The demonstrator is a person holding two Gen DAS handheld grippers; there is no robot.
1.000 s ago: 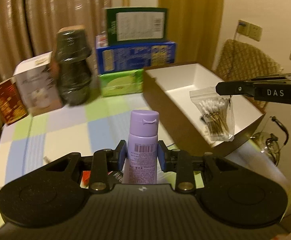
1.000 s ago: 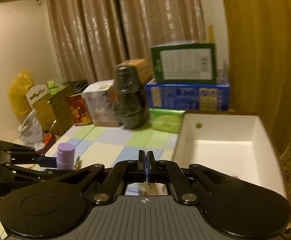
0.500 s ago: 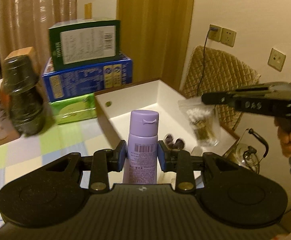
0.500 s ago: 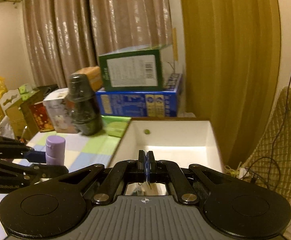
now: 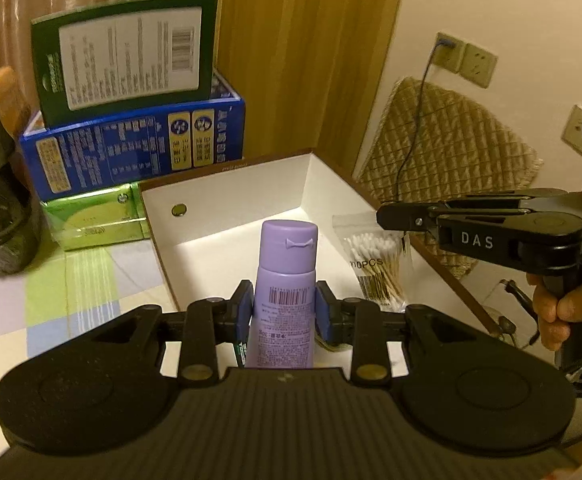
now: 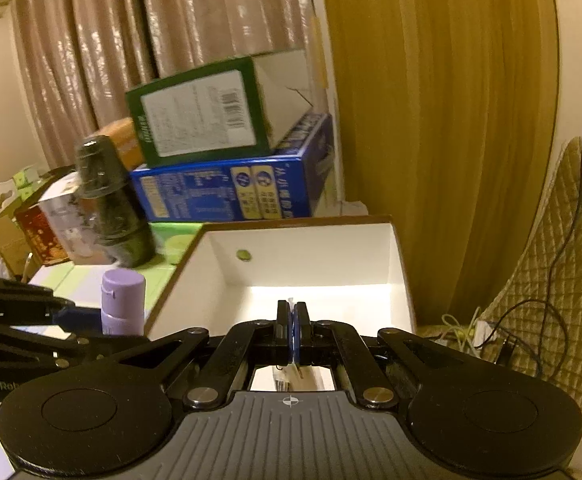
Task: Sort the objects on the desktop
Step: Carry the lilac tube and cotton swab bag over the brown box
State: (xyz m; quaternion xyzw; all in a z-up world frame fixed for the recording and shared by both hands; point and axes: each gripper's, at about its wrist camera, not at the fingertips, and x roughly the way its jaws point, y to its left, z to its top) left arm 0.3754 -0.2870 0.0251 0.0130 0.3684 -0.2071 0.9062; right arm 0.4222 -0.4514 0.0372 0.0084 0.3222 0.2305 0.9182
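Left hand-held gripper (image 5: 283, 312): clamped on upright purple bottle (image 5: 287, 280), at near edge of white box (image 5: 227, 184).
Right hand-held gripper (image 6: 292, 330): pinches swab bag (image 5: 375, 264), hanging above box.
Worktop (image 5: 51, 292): checkered.

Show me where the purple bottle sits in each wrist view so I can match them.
Left wrist: purple bottle at centre, upright, clamped in the left gripper.
Right wrist: purple bottle at lower left, beside the white box.
Shared landmark: white box with the blue carton behind it.
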